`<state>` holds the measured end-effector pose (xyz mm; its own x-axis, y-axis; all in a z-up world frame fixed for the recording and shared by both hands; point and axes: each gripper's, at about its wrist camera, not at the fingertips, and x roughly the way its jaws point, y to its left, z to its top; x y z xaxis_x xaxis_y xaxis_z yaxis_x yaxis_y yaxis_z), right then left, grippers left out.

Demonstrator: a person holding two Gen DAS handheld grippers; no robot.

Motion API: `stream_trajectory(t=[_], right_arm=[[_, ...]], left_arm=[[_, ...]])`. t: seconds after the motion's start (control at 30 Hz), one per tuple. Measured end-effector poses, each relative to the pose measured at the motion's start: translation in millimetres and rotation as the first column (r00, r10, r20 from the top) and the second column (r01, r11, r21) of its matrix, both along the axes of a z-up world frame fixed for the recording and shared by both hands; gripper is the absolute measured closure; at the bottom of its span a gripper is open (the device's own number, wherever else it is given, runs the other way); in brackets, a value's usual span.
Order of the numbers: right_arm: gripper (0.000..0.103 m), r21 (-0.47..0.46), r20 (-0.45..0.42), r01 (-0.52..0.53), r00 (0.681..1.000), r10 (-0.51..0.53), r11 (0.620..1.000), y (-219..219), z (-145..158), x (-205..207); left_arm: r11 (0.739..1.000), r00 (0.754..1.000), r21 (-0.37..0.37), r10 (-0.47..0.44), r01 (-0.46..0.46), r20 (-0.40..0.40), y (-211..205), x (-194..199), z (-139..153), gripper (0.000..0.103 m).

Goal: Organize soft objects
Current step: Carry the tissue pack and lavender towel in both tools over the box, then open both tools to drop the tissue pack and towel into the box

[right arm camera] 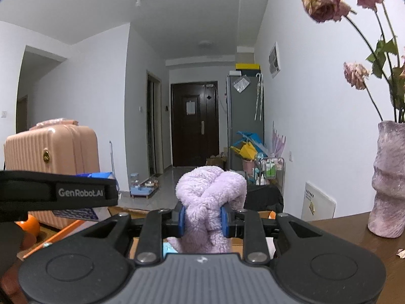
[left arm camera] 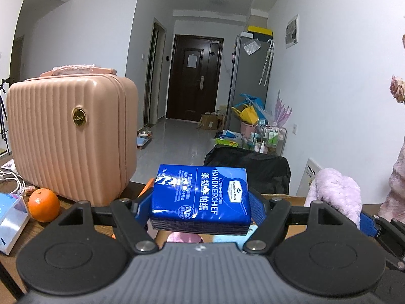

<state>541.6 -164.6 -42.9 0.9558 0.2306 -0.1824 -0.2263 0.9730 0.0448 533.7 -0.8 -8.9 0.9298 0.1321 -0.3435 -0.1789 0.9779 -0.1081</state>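
My left gripper [left arm camera: 201,200] is shut on a blue pack of handkerchief tissues [left arm camera: 200,197] and holds it above the wooden table. My right gripper [right arm camera: 203,217] is shut on a fluffy lilac plush cloth [right arm camera: 211,200], held up off the table. The same cloth [left arm camera: 334,195] shows at the right of the left wrist view, with the right gripper's blue pad beside it. The left gripper's black body [right arm camera: 58,192] crosses the left of the right wrist view, with the tissue pack [right arm camera: 101,176] peeking behind it. A cardboard box rim [left arm camera: 283,197] lies below both grippers.
A pink ribbed hard case [left arm camera: 71,136] stands at the left on the table, with an orange [left arm camera: 43,204] and a white box [left arm camera: 11,224] in front of it. A lilac vase [right arm camera: 388,179] with dried roses stands at the right. A black chair back [left arm camera: 249,167] is beyond the table.
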Motion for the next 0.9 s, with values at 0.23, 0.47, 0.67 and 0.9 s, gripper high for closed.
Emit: stream_trajectory(t=[0.23,0.47,0.67,0.9], right_arm=[[0.066,-0.016,-0.048,0.008,0.999,-0.009,1.000,1,-5,9],[0.044,-0.013,-0.064,0.031,0.997,-0.031,0.999,-3,-8,10],[0.005,0.017,-0.058,0.060,0.997,-0.059,0.998,-10,-8,7],[0.000,0.030,-0.054,0.072,0.996,-0.070,0.997,-12,-7,4]], left_arm=[[1.000,0.999,-0.018,-0.009,0.009,-0.032,5,9,-5,0.025],[1.000,1.000,-0.017,0.015,-0.016,-0.016,9,6,-4,0.003],[0.999,1.000,-0.022,0.025,-0.026,-0.011,9,3,-3,0.000],[0.999,1.000,-0.025,0.026,-0.026,-0.008,9,-1,-1,0.000]])
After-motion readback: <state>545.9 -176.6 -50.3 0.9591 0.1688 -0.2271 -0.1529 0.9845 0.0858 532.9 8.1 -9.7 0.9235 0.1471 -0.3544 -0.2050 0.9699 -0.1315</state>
